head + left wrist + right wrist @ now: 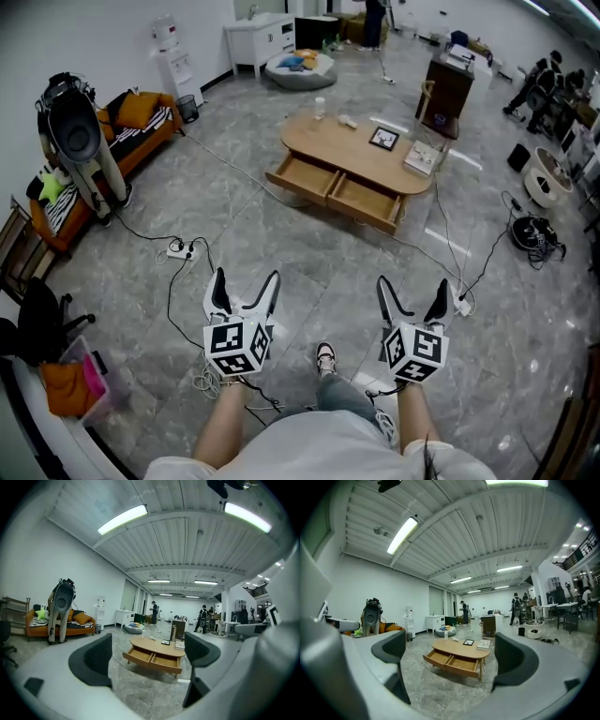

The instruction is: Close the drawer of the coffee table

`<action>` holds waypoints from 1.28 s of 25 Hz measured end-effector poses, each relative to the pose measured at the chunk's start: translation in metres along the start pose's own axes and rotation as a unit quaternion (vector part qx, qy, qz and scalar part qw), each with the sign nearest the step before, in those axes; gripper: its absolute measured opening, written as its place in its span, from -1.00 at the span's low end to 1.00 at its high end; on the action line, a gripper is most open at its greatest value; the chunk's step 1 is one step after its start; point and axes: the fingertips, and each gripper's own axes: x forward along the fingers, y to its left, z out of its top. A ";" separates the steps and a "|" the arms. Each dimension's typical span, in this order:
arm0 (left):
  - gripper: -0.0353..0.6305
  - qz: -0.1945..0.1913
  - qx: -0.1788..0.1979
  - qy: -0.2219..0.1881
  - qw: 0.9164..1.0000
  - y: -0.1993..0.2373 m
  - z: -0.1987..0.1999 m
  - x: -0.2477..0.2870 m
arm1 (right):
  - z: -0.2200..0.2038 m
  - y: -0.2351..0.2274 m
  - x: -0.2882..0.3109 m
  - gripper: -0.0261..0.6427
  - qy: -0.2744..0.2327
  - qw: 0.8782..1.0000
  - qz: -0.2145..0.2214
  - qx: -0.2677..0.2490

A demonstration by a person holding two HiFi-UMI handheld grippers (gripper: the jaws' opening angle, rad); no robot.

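- You stand on a grey, marbled tile floor [281, 281] in a large, open room with white walls and strip lights on a ribbed ceiling.
- An orange sofa [141, 131] sits along the wall to your left, with a water dispenser [173, 56] and a white cabinet [262, 37] further along. A power strip [180, 249] lies on the tiles, with cables trailing from it.
- The coffee table [375, 159] stands out in the middle of the floor, well ahead of you and slightly to your right. It is light wood with a rounded top.
- On its top are a small framed picture [383, 139], a book [424, 156] near the right end, and a bottle [320, 109] at the far left corner.
- Two drawers sit side by side in the front facing you. The left drawer [302, 176] and the right drawer [367, 200] are both pulled out, showing their wooden bottoms.
- Your left gripper [247, 275] has its jaws spread wide and grips nothing. The table shows far off between them.
- Your right gripper [412, 283] is likewise wide apart and empty, level with the left and well short of the table.
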 end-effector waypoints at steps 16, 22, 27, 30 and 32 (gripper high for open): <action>0.54 0.029 -0.026 0.010 0.999 0.012 0.021 0.189 | 0.024 -0.039 0.201 0.83 0.017 1.000 0.009 -0.004; 0.54 0.021 -0.021 0.012 0.999 0.005 0.025 0.245 | 0.020 -0.060 0.251 0.83 0.023 1.000 -0.002 0.001; 0.54 0.012 -0.014 0.011 1.000 0.004 0.032 0.279 | 0.017 -0.065 0.281 0.83 0.030 0.999 -0.007 0.010; 0.54 0.009 -0.012 0.019 1.000 0.007 0.030 0.296 | 0.012 -0.067 0.295 0.83 0.037 0.999 -0.011 0.010; 0.54 0.006 -0.012 0.022 1.000 0.010 0.028 0.307 | 0.011 -0.070 0.303 0.83 0.040 0.999 -0.018 0.012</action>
